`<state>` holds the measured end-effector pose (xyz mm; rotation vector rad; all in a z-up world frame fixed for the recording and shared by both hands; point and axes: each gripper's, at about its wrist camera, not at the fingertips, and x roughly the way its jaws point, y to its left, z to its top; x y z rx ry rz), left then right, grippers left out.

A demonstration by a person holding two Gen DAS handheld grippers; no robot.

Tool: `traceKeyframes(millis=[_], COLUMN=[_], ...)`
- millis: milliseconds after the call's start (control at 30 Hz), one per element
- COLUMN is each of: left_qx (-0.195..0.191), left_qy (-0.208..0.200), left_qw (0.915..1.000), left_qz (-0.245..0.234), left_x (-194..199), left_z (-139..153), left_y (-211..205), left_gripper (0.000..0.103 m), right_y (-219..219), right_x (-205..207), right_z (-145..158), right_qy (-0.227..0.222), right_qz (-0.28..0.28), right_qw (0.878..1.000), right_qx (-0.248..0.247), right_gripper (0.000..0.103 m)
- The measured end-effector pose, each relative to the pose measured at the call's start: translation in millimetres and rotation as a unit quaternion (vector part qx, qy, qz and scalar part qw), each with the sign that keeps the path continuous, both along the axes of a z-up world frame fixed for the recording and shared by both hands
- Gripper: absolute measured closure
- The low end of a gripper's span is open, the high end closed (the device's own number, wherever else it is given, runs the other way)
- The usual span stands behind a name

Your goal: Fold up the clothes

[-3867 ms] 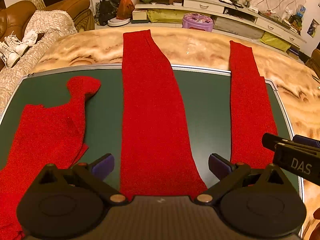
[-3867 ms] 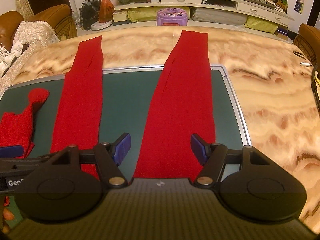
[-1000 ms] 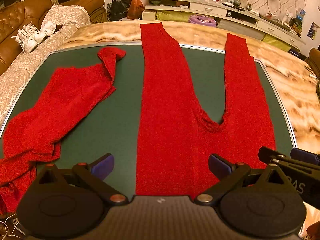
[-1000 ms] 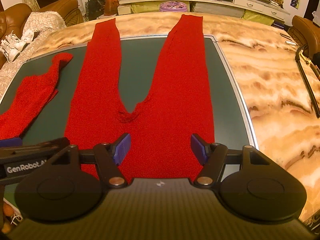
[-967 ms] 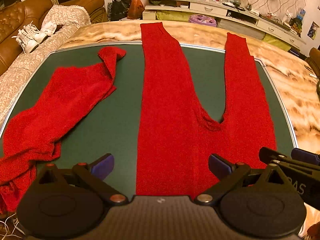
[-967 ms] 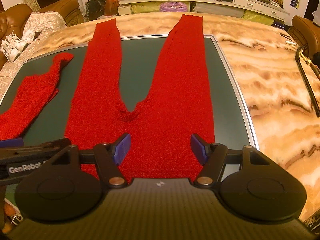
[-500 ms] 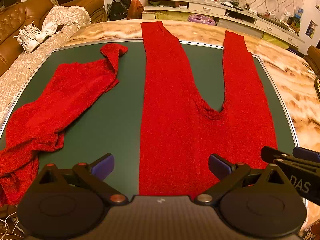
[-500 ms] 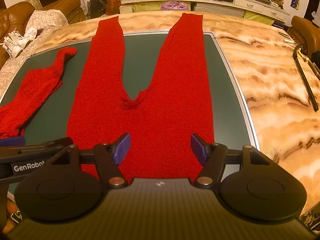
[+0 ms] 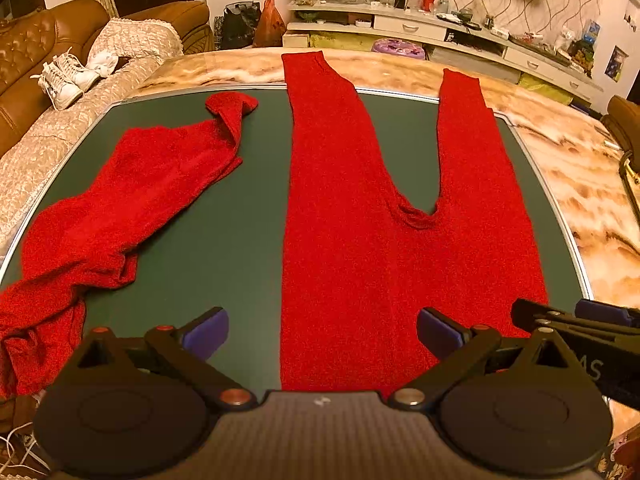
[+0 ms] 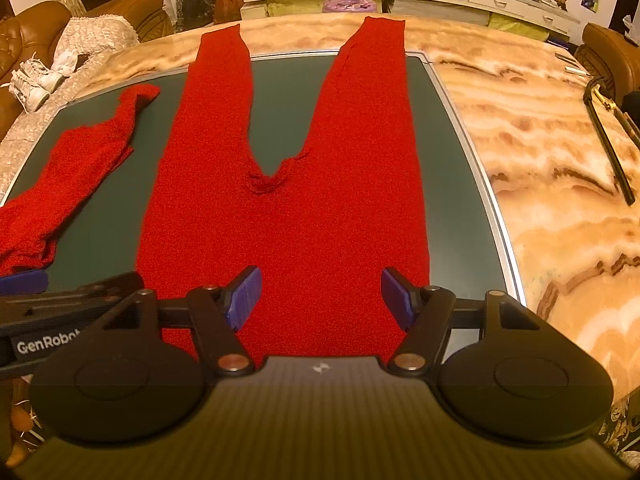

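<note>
A crumpled red garment (image 9: 120, 196) is seen at the left of the green mat (image 9: 224, 240), well apart from both grippers. The red trousers (image 9: 384, 240) are spread flat, legs pointing away. The left gripper (image 9: 322, 330) is held released, nothing gripped, above the waist's left part. The right gripper (image 10: 320, 292) is likewise spread wide over the waist's right part, its fingers (image 10: 396, 294) clear of the cloth.

Each gripper, left gripper (image 9: 322, 330) and right gripper (image 10: 321, 294), has matte black linkage arms, round black hubs, copper-coloured pivot screws and blue-purple pads (image 10: 245, 292); white "GenRobot" lettering marks one body.
</note>
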<state>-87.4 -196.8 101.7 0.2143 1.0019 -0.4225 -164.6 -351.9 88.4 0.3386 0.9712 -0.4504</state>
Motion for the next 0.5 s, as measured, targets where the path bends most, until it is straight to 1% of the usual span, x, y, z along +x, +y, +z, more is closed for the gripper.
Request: traceKeyframes(millis=[200,367,500], left_qx=[-0.005,0.002,-0.003], left_qy=[0.000,-0.009,-0.003], left_qw=[1.0000,1.0000,1.0000], left_qz=[0.000,-0.003,0.001], left_x=[-6.9,-13.7,-16.8], left_z=[0.1,-1.0,-4.0], left_y=[6.5,10.7,15.2], left_gripper=[0.000,0.000,0.000], right_y=[6.8,12.6,16.3], right_x=[-7.5,-14.3,-17.3], right_z=[0.3,-1.3,-3.8], right_qy=[0.000,-0.001,0.003], right_qz=[0.003,0.005,0.003], right_qw=[1.000,1.000,1.000], right_qx=[-0.002,-0.001,0.003], right_gripper=[0.029,0.029,0.029])
